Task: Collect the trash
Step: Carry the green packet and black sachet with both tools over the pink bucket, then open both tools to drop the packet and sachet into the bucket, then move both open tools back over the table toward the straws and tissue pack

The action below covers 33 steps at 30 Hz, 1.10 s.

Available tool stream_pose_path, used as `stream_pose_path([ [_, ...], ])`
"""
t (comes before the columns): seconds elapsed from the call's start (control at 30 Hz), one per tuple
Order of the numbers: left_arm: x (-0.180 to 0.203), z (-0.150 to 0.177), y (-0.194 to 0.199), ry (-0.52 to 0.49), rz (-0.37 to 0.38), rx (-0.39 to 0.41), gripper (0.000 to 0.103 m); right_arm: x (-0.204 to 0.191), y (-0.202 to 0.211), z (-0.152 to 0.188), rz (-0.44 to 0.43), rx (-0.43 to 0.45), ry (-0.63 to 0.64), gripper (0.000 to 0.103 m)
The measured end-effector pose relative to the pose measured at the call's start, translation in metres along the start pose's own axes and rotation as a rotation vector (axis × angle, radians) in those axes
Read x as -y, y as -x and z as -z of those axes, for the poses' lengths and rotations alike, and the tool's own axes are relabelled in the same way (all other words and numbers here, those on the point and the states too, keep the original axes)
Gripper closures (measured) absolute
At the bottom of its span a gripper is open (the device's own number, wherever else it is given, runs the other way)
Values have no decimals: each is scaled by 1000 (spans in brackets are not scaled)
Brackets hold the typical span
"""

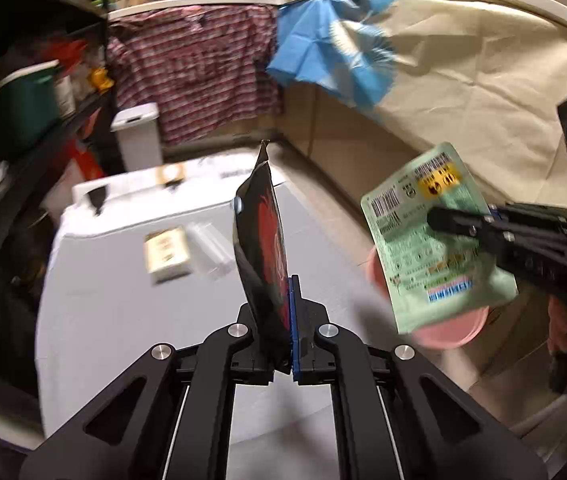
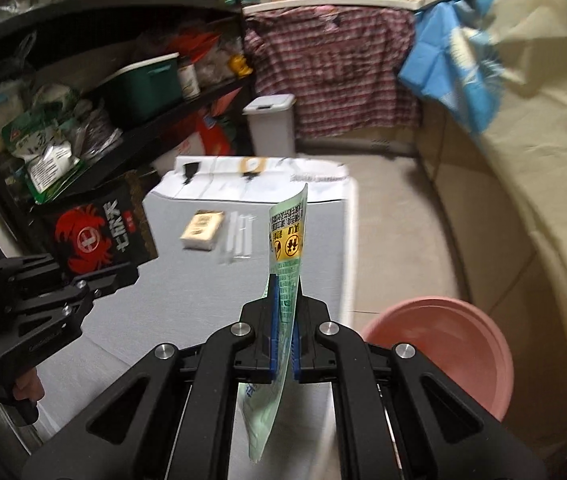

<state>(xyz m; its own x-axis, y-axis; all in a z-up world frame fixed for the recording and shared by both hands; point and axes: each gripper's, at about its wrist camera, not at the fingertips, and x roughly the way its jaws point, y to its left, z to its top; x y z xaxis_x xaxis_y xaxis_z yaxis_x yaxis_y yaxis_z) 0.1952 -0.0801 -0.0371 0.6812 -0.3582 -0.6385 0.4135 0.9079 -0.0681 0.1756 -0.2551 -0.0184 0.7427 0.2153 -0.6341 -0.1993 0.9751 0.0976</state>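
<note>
My left gripper is shut on a black packet with a red crab print, held edge-on above the grey table top; the same black packet shows face-on at the left of the right wrist view, in the left gripper. My right gripper is shut on a pale green packet with a yellow warning label. In the left wrist view that green packet hangs at the right over a pink basin, clamped by the right gripper. A small beige box and a clear wrapper lie on the table.
The pink basin stands on the floor right of the table. A white lidded bin stands at the back by a plaid cloth. Cluttered black shelves line the left. A cream sheet and a blue cloth cover the right.
</note>
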Motion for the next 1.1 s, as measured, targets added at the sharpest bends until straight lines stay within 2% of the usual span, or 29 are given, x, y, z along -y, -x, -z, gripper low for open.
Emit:
stream_pose_path([
  [0.13,45,-15,-16,-26,52,0,98,32,24,6,81,25,3,98],
  [0.33,110,-24,-59,-39,151,-42,98,92,40,29,171,11,-90,98],
  [0.47,136,-21,-85,-40,192,-87,98,128,36,45,223,-16,-163,98],
  [0.63,158,-18,-118,-48,225,-137,98,154,22,56,260,-52,-200,98],
  [0.7,164,-18,-129,-53,217,-152,90,161,16,58,267,-60,-207,98],
  [0.73,166,-19,-134,-53,195,-164,85,163,13,60,275,-66,-206,94],
  [0.8,167,-18,-142,-54,169,-183,57,167,3,62,308,-87,-199,88],
  [0.87,164,-18,-142,-55,152,-161,49,174,-2,68,298,-110,-229,54],
  [0.93,161,-18,-145,-46,132,-164,46,178,-4,72,307,-105,-241,48],
  [1.1,157,-17,-149,-22,132,-181,46,179,-7,75,301,-111,-249,46],
])
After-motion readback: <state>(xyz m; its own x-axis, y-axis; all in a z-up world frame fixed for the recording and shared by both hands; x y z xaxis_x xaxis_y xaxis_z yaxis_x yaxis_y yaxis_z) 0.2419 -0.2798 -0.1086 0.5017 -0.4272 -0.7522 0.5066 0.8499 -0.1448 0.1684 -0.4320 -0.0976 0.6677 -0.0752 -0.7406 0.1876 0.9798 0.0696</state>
